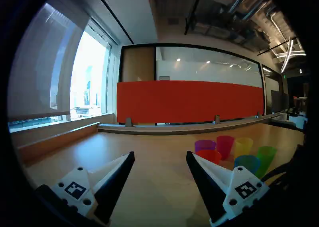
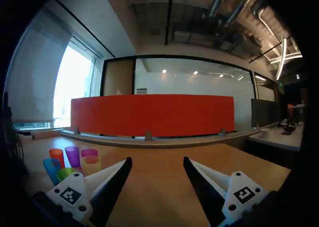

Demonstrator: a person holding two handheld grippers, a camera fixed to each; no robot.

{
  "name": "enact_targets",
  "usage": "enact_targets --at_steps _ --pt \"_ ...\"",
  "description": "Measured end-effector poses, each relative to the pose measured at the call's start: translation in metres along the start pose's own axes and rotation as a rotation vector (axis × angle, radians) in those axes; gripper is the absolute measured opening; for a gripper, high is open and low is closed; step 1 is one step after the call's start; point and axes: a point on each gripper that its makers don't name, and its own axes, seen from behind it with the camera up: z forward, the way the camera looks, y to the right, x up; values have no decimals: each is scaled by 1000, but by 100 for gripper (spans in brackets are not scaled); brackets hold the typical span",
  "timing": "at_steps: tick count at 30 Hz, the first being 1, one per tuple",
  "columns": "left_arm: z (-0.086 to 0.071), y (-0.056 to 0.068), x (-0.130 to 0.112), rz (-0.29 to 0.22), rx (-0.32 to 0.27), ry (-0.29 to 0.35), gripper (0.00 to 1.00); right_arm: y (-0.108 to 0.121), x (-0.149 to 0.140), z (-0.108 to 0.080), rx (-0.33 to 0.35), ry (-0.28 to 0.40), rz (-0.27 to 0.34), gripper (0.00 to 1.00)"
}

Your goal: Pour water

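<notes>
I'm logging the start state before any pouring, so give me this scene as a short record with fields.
left gripper: open, empty, over the table
right gripper: open, empty
cups: six coloured, upright, clustered together, none held
cup position: to the right in the left gripper view, to the left in the right gripper view
table: wooden
background: red partition

Wooden desk [image 1: 155, 163], edged at the back by a long red panel [image 1: 187, 101]. Bright window [image 1: 87, 83] with a blind [image 1: 36, 71] to the left, glass wall [image 1: 207, 65] behind the panel, exposed pipes [image 1: 243, 5] and strip lights [image 1: 288, 55] overhead.
</notes>
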Motion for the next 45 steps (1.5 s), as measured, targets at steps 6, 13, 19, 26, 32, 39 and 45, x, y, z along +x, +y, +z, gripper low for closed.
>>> enact_targets --at_steps 6,13,19,26,32,39,45 --pt "0 0 0 0 0 0 96 6 -9 1 -11 -18 16 100" --pt "-1 0 0 0 0 0 96 7 -17 3 -17 -38 9 100" --pt "-1 0 0 0 0 0 96 6 -18 3 -19 -45 2 100" --pt "0 -1 0 0 0 0 96 6 -18 4 -19 -45 2 100" --pt "1 -1 0 0 0 0 96 7 -17 3 -19 -45 2 100" --pt "0 -1 0 0 0 0 96 10 -17 3 -25 -45 2 100" --pt "1 -1 0 0 0 0 96 10 -16 2 -24 -46 2 100"
